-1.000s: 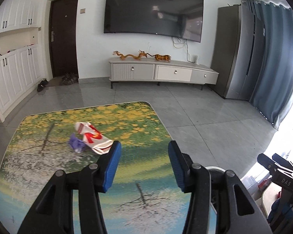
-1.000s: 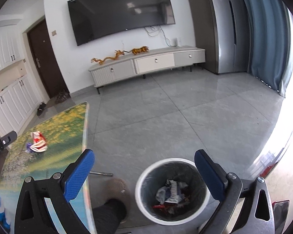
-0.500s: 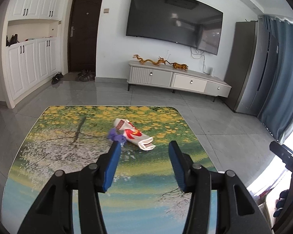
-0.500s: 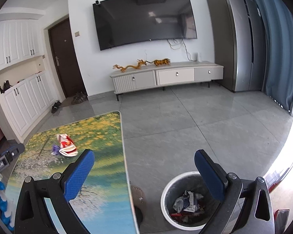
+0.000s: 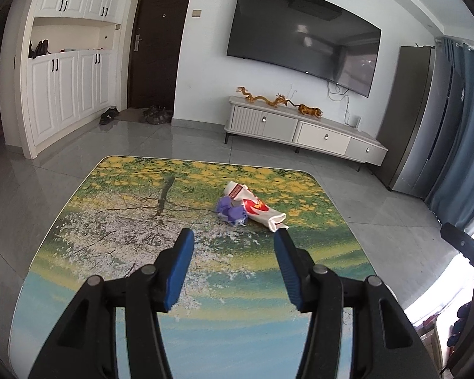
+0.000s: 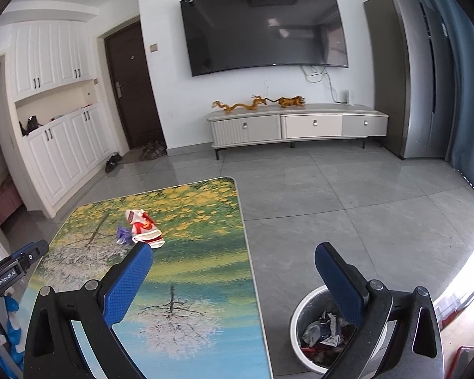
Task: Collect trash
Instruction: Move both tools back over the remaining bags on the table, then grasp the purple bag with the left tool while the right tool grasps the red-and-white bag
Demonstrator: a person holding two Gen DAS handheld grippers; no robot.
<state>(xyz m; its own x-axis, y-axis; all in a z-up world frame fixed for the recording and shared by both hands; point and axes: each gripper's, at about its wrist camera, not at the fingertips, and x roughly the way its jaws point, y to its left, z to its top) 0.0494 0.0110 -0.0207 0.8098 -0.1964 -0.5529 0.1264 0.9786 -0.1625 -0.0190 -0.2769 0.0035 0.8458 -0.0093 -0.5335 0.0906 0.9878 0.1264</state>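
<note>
On the printed table [image 5: 117, 252] lie two pieces of trash: one red-and-white wrapper [image 5: 256, 210] and, touching it, one purple wrapper [image 5: 230, 213]. Beside the table stands one trash bin [image 6: 297, 319].

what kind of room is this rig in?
Most likely a home living room: a large TV is mounted on the wall above a low media cabinet, and shoes lie by the entry door. A printed-top table stands on the tiled floor.

White wall with mounted television [image 6: 264, 28] above a low cabinet [image 6: 297, 124] (gold figurines on top); grey tiled floor [image 6: 347, 195]; blue curtain [image 6: 464, 94] at right edge.
</note>
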